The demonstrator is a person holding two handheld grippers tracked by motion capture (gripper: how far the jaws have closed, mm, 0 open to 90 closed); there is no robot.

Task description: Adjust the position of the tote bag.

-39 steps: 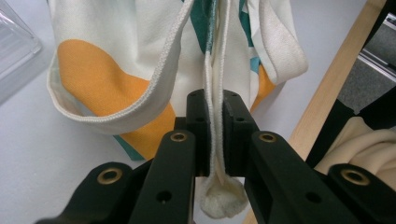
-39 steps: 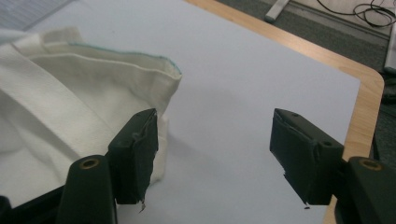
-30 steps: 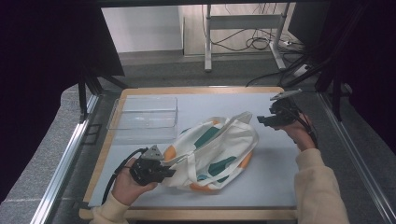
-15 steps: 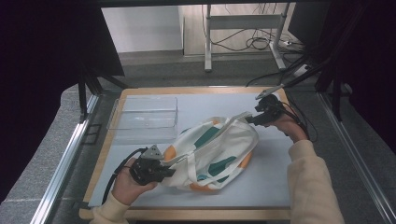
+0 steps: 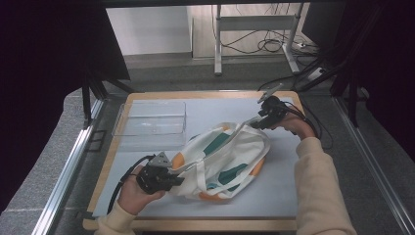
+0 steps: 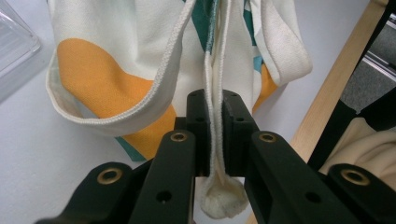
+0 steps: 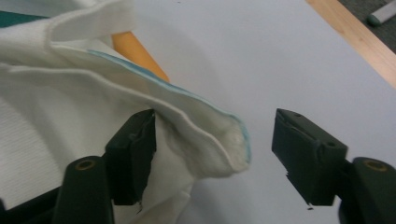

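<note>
Pale grey matting covers the worktop [image 5: 215, 115], framed by a wooden rim, and on it a cream canvas tote bag [image 5: 222, 159] printed with orange and teal patches is spread from the near left corner toward the far right. A clear plastic tray [image 5: 151, 119] is seen at the far left, well apart from the bag. The left gripper [image 6: 214, 135] is held at the near left corner, its jaws pressed together on a fold of the bag's hem, with a nub of cloth poking out behind the pads. Compared with a second ago, the right gripper [image 7: 215, 154] has been brought in from the far right edge to the bag's far right corner [image 7: 219, 140]; its jaws have just been closing slightly, yet they are spread, with the cloth corner lying between them against one pad only. The corner is judged ready to be pinched, so that the bag may be stretched or lifted by two ends. Bare mat is left along the right edge and the far edge, giving room for pulling outward.
</note>
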